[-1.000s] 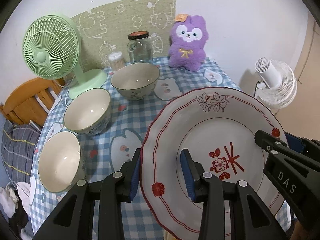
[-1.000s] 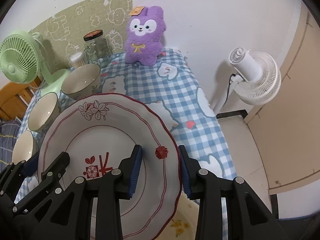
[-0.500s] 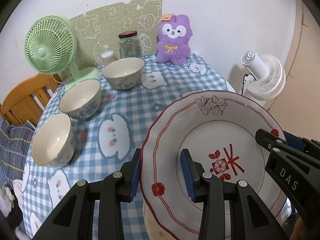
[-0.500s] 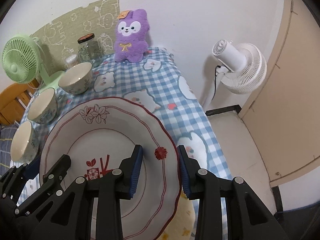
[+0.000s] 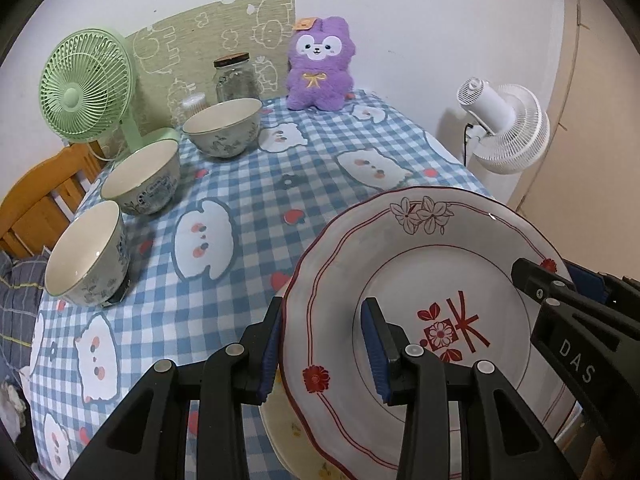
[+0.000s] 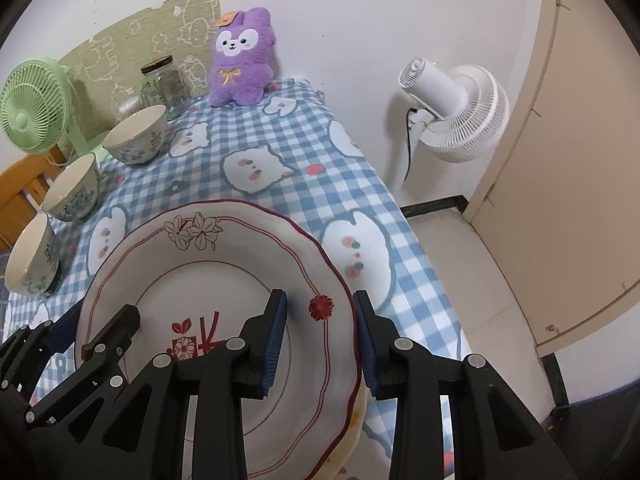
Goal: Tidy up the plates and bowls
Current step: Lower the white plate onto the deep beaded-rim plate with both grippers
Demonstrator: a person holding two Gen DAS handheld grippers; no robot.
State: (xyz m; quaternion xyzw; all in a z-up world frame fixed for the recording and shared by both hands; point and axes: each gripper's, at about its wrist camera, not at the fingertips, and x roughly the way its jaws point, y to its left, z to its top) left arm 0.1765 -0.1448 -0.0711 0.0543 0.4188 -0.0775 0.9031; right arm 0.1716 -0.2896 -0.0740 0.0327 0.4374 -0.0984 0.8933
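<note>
Both grippers [image 5: 322,346] [image 6: 320,338] clamp glossy scalloped plate [image 5: 420,280] rim; yellow plate [image 5: 280,420] beneath; three bowls [image 5: 140,176] at 10 o'clock

"DAS" on right gripper [image 5: 576,360], likely partial

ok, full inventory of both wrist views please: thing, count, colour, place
Red-patterned white ceramic plate: 1, white with red flowers, held over near table edge.
Pale yellow plate: at least 1, yellowish, underneath the held plate.
Ceramic bowls: 3, cream inside, blue-patterned outside, row along table's left side.
Checked tablecloth: 1, blue and white, covering table.
Green desk fan: 1, far left corner.
Glass jar: 1, clear, dark lid, at the back.
Purple plush toy: 1, back of table by wall.
White fan: 1, right of table.
Wooden chair: 1, brown, left of table.
Left tool: 1, black, blue pads, on plate's left rim.
Right tool: 1, black, blue pads, on plate's right rim.
</note>
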